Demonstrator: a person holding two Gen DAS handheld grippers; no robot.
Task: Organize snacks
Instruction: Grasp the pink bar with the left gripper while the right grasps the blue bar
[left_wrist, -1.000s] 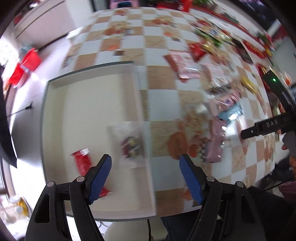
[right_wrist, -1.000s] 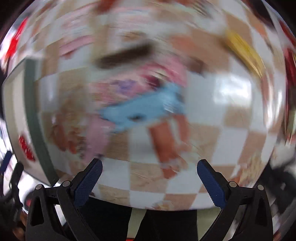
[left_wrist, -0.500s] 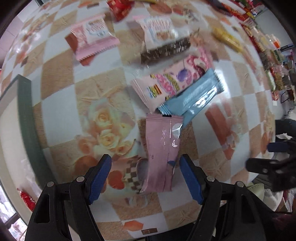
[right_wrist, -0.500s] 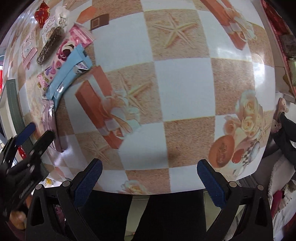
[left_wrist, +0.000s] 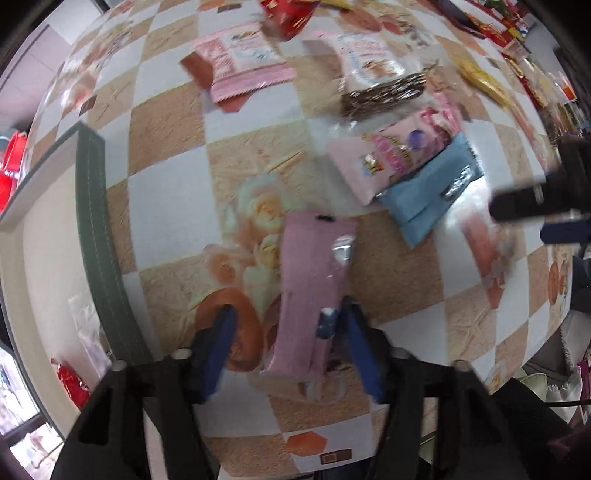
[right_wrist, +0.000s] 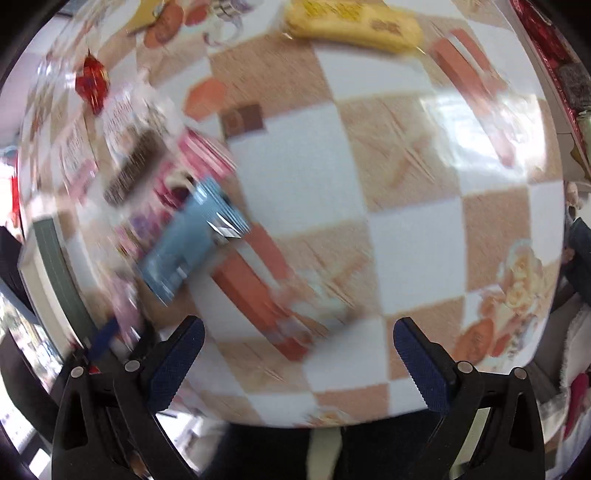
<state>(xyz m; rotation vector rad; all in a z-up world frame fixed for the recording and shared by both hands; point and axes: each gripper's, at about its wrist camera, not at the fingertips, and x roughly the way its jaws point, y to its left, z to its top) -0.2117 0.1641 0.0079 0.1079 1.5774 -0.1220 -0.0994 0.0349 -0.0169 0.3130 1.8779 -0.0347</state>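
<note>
The left gripper (left_wrist: 290, 332) has its blue jaws partly closed around the near end of the pink packet (left_wrist: 314, 280), which lies flat on the checked tablecloth (left_wrist: 166, 199) just right of the tray (left_wrist: 90, 206). The right finger (left_wrist: 360, 343) seems to touch the packet's edge, while the left finger (left_wrist: 218, 339) stands a little clear of it, so I judge the grip not yet made. The packet looks light, soft and slick, a foil wrapper likely to crumple or slide; taking it across its narrow width near the sealed end seems best. Further right lie the patterned pink packet (left_wrist: 391, 158) and the blue packet (left_wrist: 428, 199), overlapping each other. In the tray a red wrapper (left_wrist: 72, 380) and a clear packet (left_wrist: 86, 321) already lie. The right gripper (right_wrist: 297, 365) hangs wide open over the cloth, holding nothing, with the blue packet well ahead to its left
</note>
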